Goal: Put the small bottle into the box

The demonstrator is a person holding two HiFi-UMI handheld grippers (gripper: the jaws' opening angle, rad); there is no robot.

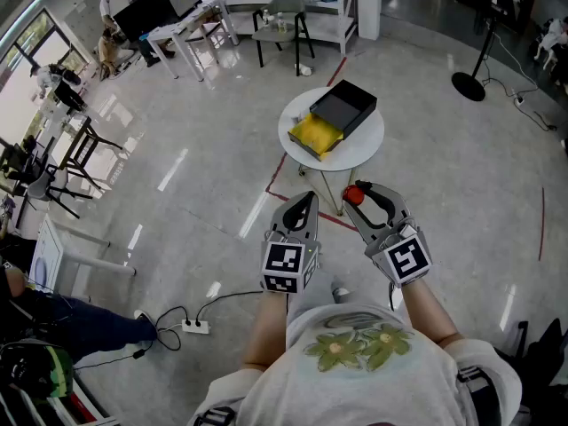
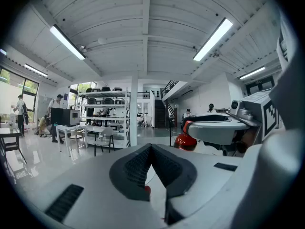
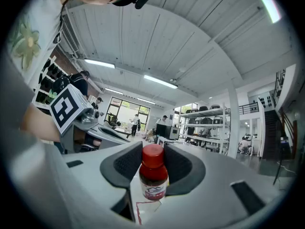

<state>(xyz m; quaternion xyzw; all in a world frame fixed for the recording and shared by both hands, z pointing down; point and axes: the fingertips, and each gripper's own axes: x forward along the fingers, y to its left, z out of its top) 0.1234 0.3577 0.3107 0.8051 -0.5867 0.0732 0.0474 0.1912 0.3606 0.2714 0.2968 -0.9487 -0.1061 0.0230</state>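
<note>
The right gripper (image 3: 153,162) is clamped on the small bottle (image 3: 153,174). The bottle stands upright between the dark ribbed pads, with its red cap above them. Its body is dark red with a white label. The label carries a small house-shaped logo over a line of print (too small to read).

In the head view, this gripper holds the bottle in the air on the person's side of the round white table (image 1: 374,138), close to its near edge and apart from the box (image 1: 346,107).

The box is black and lies open across the middle of the table. A yellow part of it reaches toward the table's near-left edge.

The left gripper (image 2: 151,148) has its jaws together at the tips with nothing between them, and it hangs beside the right one. Each gripper's marker cube (image 1: 284,267) shows black-and-white square patterns, not letters.
</note>
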